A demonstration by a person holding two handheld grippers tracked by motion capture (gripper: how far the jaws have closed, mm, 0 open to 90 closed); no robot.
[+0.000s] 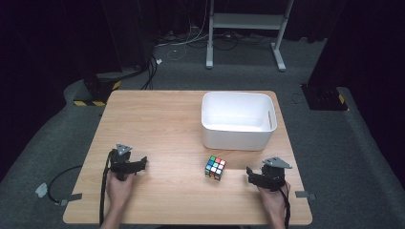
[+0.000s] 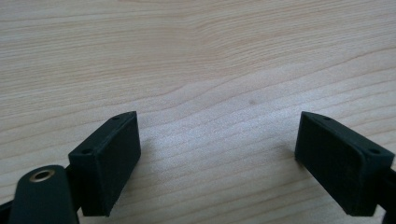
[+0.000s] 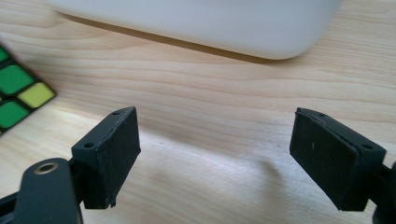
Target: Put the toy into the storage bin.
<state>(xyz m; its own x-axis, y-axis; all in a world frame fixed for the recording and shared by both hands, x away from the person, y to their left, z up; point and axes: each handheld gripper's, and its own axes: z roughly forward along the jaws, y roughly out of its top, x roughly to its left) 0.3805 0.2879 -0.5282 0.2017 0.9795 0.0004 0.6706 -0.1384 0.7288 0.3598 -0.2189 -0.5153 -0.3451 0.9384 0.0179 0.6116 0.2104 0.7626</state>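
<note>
A scrambled puzzle cube (image 1: pixel 215 168) lies on the wooden table (image 1: pixel 157 124), in front of a white plastic bin (image 1: pixel 237 120). My right gripper (image 1: pixel 250 174) rests on the table just right of the cube, held by a hand, its jaws wide apart. In the right gripper view the cube's green and yellow stickers (image 3: pixel 18 88) show at the left edge, the bin's wall (image 3: pixel 210 23) lies across the top, and bare wood lies between the fingers (image 3: pixel 114 149). My left gripper (image 1: pixel 141 163) rests near the table's front left, open over bare wood (image 2: pixel 215 140).
The bin looks empty and stands toward the table's far right. Cables trail from both grippers off the front edge. Beyond the table are grey carpet, a white stand's legs (image 1: pixel 246 24) and black equipment with loose cords.
</note>
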